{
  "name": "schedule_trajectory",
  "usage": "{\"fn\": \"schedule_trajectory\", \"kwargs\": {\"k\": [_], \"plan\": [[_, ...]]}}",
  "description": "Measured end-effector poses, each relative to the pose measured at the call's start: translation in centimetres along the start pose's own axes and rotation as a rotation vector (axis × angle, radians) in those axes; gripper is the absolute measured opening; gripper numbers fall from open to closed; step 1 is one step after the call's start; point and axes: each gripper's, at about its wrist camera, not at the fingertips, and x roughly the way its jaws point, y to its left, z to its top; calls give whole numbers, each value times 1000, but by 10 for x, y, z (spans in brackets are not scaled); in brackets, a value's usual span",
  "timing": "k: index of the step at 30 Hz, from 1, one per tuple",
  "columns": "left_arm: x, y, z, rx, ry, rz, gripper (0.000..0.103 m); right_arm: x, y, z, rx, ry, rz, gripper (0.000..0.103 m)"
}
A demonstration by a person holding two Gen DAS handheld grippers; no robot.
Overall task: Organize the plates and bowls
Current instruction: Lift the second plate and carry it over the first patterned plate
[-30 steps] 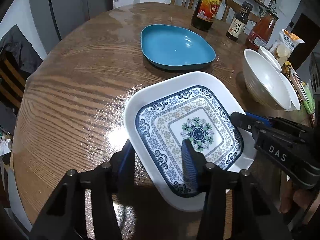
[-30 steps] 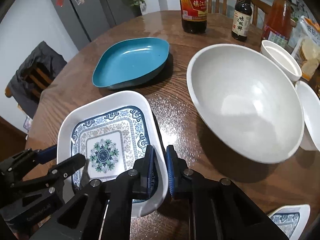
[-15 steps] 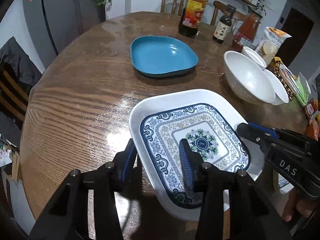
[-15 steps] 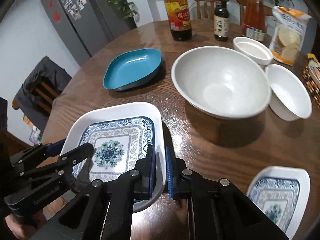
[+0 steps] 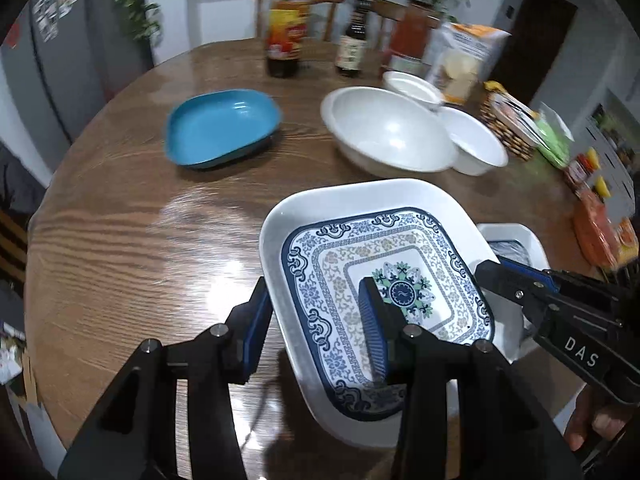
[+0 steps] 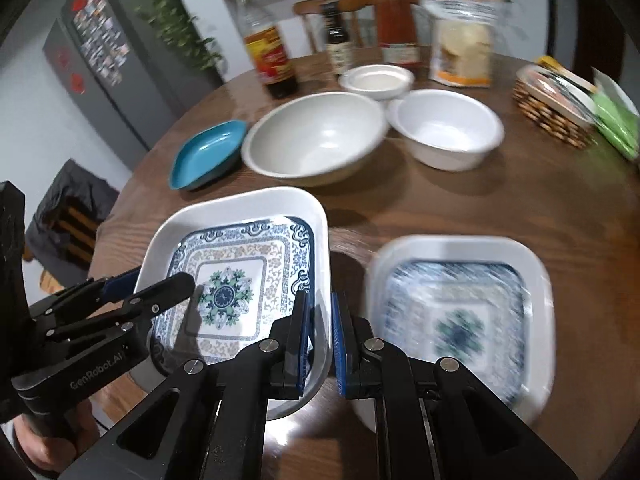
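Note:
A white square plate with a blue floral pattern (image 5: pixel 384 248) (image 6: pixel 240 256) hangs just above the round wooden table (image 5: pixel 120 240), held from both sides. My left gripper (image 5: pixel 316 320) is shut on its left rim, one finger inside the plate and one outside. My right gripper (image 6: pixel 322 304) is shut on the opposite rim. A second patterned plate (image 6: pixel 460 320) (image 5: pixel 516 236) lies on the table just right of the held one, blurred. Further back are a blue plate (image 5: pixel 220 124) (image 6: pixel 208 152), a large white bowl (image 5: pixel 388 136) (image 6: pixel 316 136), a medium one (image 6: pixel 444 128) and a small one (image 6: pixel 376 80).
Sauce bottles (image 5: pixel 284 36) and a snack bag (image 6: pixel 460 40) stand at the table's far edge. A wicker basket (image 6: pixel 552 112) with packets sits at the right. Wooden chairs stand behind the table, and a grey fridge (image 6: pixel 96 64) is at the left.
Both grippers have carried the patterned plate up and to the right, away from the blue plate. The second patterned plate has come into view beside it.

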Motion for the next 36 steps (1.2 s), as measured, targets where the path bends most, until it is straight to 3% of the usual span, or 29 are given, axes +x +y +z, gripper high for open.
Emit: {"fn": "schedule_trajectory", "kwargs": {"k": [12,18,36], "plan": [[22,-95,4,158,37,-124,42,-33,-83,-23,139,-29,-108,13],[42,-127,7,188,61,-120,42,-24,-114,-29,162,-3,-129,13],[65,-142,4,205,119,-73,42,-13,-124,-28,128,36,-148,14]]}}
